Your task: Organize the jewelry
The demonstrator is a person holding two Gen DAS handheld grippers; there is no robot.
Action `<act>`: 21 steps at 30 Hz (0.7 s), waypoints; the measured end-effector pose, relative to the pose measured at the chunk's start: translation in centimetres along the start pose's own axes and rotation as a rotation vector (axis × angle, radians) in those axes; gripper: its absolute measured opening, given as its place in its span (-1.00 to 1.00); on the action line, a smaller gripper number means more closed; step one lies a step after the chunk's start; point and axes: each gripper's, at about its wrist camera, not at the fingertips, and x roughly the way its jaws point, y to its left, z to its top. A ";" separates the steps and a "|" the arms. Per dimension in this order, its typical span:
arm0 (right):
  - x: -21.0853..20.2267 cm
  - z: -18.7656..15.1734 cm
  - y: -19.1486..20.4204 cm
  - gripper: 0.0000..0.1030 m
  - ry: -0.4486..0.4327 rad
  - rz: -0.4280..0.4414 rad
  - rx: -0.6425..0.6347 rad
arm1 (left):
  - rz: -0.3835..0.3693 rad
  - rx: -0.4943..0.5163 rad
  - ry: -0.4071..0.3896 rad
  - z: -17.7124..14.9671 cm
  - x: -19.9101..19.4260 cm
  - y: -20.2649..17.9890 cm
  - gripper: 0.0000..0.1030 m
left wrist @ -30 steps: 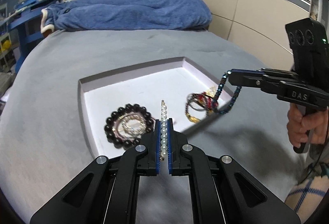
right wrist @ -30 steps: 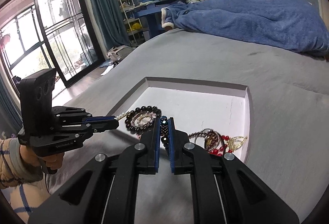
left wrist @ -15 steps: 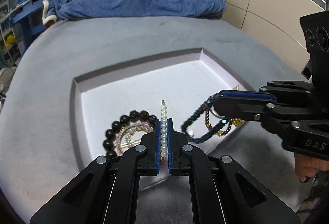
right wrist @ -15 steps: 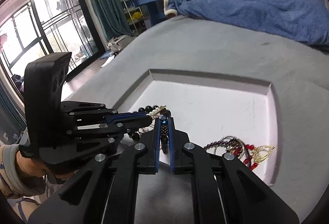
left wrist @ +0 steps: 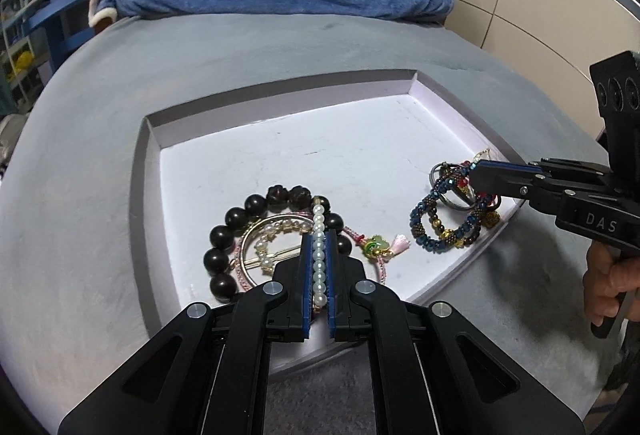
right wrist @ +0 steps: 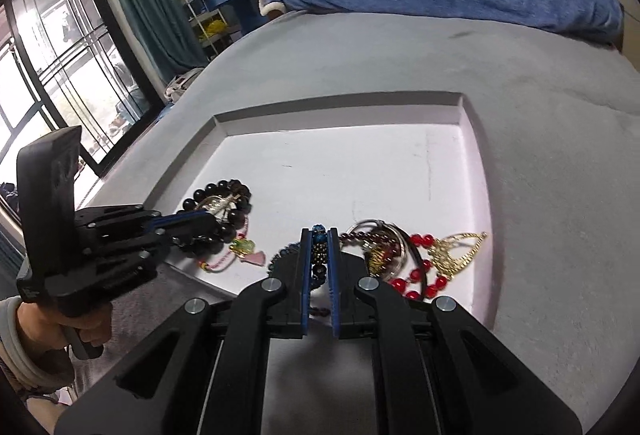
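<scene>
White pearls on a slim gold hair clip (left wrist: 318, 255) sit between the left gripper's (left wrist: 319, 235) blue pads, whose jaws have just been easing apart, low centre of the left view over the shallow white tray (left wrist: 360, 147). It could snag the dark wooden bead bracelet (left wrist: 236, 219) beneath. The right gripper (right wrist: 319, 235) pinches a blue beaded bracelet (left wrist: 444, 219) tight; dragging might tangle the red-bead pile (right wrist: 420, 271).
</scene>
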 end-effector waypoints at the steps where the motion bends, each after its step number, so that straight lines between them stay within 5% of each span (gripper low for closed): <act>1: 0.0 -0.1 -0.1 -0.86 0.000 -0.009 -0.003 | 0.005 -0.002 -0.006 -0.1 -0.1 0.0 -0.66; 7: -0.5 -0.7 0.1 -0.85 -0.025 -0.068 -0.040 | 0.021 -0.035 -0.062 -1.0 -1.6 0.3 -0.24; 12: -1.5 -1.0 -0.4 -0.55 -0.068 -0.103 -0.048 | 0.024 -0.066 -0.144 -1.5 -3.5 0.9 0.54; 17: -3.0 -1.6 -0.6 -0.11 -0.117 -0.110 -0.044 | 0.029 -0.102 -0.237 -2.2 -5.7 1.2 0.82; 21: -4.0 -2.8 -0.5 0.10 -0.142 -0.112 -0.046 | 0.060 -0.123 -0.290 -3.0 -6.9 1.0 0.84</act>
